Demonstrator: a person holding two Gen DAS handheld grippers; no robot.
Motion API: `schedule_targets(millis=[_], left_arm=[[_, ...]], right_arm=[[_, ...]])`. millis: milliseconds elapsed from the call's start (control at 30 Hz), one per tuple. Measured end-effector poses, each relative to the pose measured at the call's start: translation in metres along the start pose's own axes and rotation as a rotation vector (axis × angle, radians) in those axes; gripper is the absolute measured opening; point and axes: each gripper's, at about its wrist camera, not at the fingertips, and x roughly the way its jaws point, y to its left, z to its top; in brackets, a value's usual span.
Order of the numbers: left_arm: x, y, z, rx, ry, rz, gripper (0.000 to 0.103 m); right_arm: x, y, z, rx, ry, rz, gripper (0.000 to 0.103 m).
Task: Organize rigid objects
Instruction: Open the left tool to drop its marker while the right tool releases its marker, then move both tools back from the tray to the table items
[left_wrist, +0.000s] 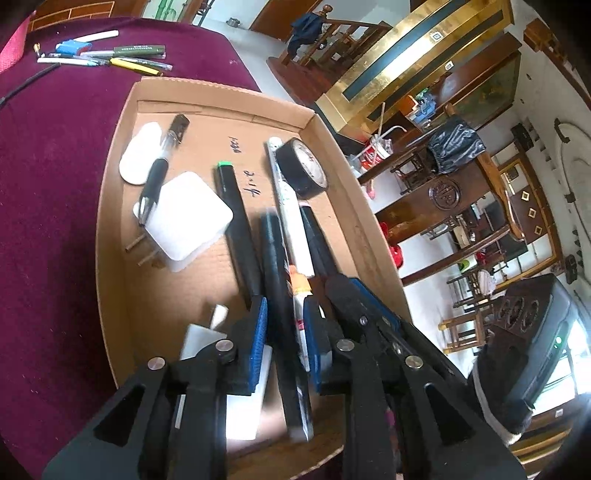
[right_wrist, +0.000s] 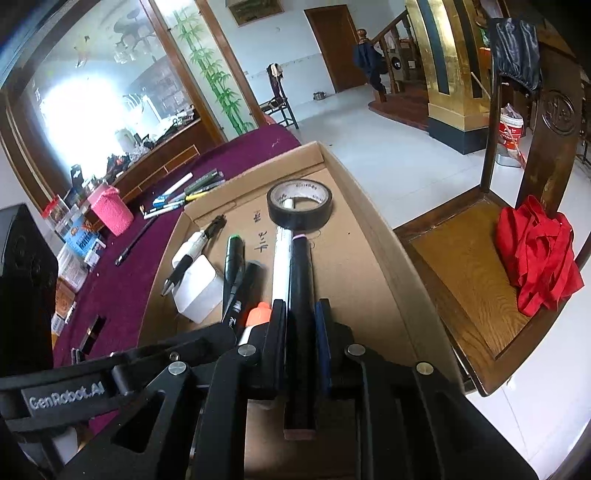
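Cardboard tray (right_wrist: 373, 236): marker (right_wrist: 301, 295) between fingers (right_wrist: 322, 332)

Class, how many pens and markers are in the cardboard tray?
5: click pen on the white charger, green-capped marker, black marker beside it, white marker, pink-banded marker in the right gripper. Others may be hidden.

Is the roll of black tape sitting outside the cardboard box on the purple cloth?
No, the roll of black tape lies inside the cardboard box, near its far end, over the tip of a white pen.
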Motion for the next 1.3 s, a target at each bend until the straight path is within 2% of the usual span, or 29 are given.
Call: schedule_targets(millis=[200,467,600,767,900,1000,1067,1167,1233,1300], left_arm=[[-0.016,-0.012,-0.007,0.029,-0.021,-0.014,0.018],[-0.064,-0.022,-0.020,0.060,-0.105,-0.021,0.018],[-0.091,-0.008,-0.027,0.034,-0.141,-0.020,0.018],[-0.131,0.027,-0.043,-0.017,-0.188,0.008,0.018],[-0.170,0.069,-0.053,-0.061,-0.244,0.075,0.018],[-0.199,0.106,-0.054,-0.109,-0.296,0.126,0.017],[-0.218,0.132,-0.052,-0.140,-0.349,0.202,0.018],[-0.238,0.171,-0.045,-0.171,-0.401,0.354,0.018],[-0.245,0.198,-0.046,-0.224,-0.445,0.433,0.018],[-0.244,0.223,-0.051,-0.261,-0.462,0.470,0.018]], right_arm=[[-0.005,0.001,0.003,0.006,-0.045,0.001,0.014],[-0.011,0.009,0.003,-0.017,-0.090,0.051,0.014],[-0.016,0.024,0.000,-0.076,-0.123,0.086,0.014],[-0.021,0.046,-0.005,-0.175,-0.155,0.127,0.014],[-0.019,0.074,-0.015,-0.218,-0.066,0.206,0.016],[-0.021,0.109,-0.026,-0.255,0.017,0.316,0.031],[-0.019,0.136,-0.032,-0.271,0.079,0.352,0.032],[-0.006,0.173,-0.036,-0.270,0.180,0.414,0.032],[0.006,0.194,-0.038,-0.263,0.226,0.413,0.032],[0.022,0.220,-0.041,-0.279,0.282,0.401,0.032]])
